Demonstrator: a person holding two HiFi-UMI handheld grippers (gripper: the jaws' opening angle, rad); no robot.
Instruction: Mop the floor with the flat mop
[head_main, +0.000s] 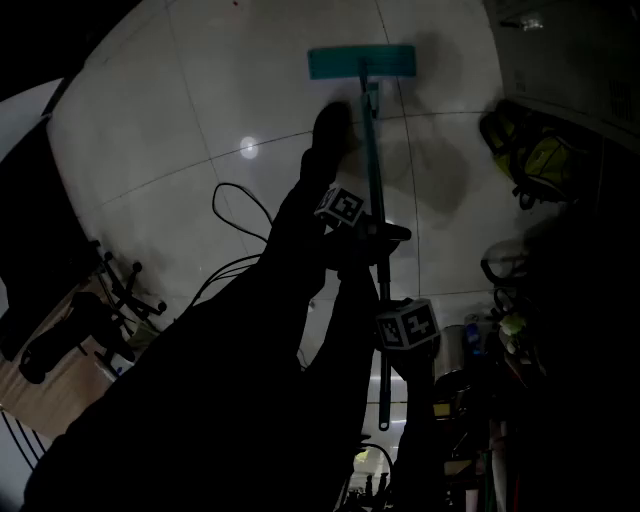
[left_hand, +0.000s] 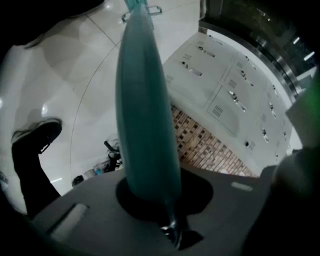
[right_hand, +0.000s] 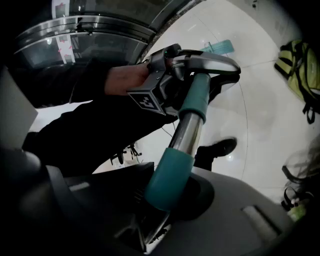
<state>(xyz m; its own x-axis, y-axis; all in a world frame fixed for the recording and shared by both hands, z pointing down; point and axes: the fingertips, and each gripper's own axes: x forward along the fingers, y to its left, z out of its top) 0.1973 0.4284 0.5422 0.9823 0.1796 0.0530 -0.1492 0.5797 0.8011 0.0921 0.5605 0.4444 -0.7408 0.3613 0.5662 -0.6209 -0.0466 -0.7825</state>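
With jaws closed on the mop handle (head_main: 374, 160), the left gripper (head_main: 372, 232) farther along and the right gripper (head_main: 392, 345) near its top end share the leverage, seemingly to press the teal pad (head_main: 361, 62) flat on the far floor (head_main: 200, 100).

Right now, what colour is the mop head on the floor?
The mop head is teal; the head view shows it best.

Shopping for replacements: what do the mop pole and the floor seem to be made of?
The mop pole looks like a polished metal tube: its bare section reflects brightly. Its matte teal sleeves are perhaps plastic or rubber. The floor appears to be glazed tile, glossy, with a light glint and thin joint lines.
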